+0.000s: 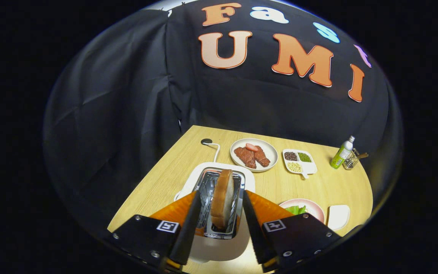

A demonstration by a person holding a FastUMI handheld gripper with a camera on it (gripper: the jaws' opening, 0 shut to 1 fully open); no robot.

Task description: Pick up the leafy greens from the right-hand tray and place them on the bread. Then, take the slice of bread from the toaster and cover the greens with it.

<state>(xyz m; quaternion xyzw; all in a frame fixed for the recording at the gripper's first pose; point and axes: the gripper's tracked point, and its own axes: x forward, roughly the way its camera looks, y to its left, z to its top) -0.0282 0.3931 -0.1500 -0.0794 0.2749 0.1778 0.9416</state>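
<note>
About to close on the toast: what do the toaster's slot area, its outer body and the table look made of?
Gripper open, fingers either side of the bread slice, not touching. Toaster: slot surround looks like polished metal, mirror-like reflections; outer body looks like smooth white plastic or painted metal, soft sheen, can't tell which. Table: light wood or wood-look laminate, straight grain lines, matte.

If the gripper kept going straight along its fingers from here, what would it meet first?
Most likely the slice of bread standing upright in the toaster: it sits between the open gripper's fingers, untouched. Depth is hard to judge; the toaster's rim could come first.
</note>
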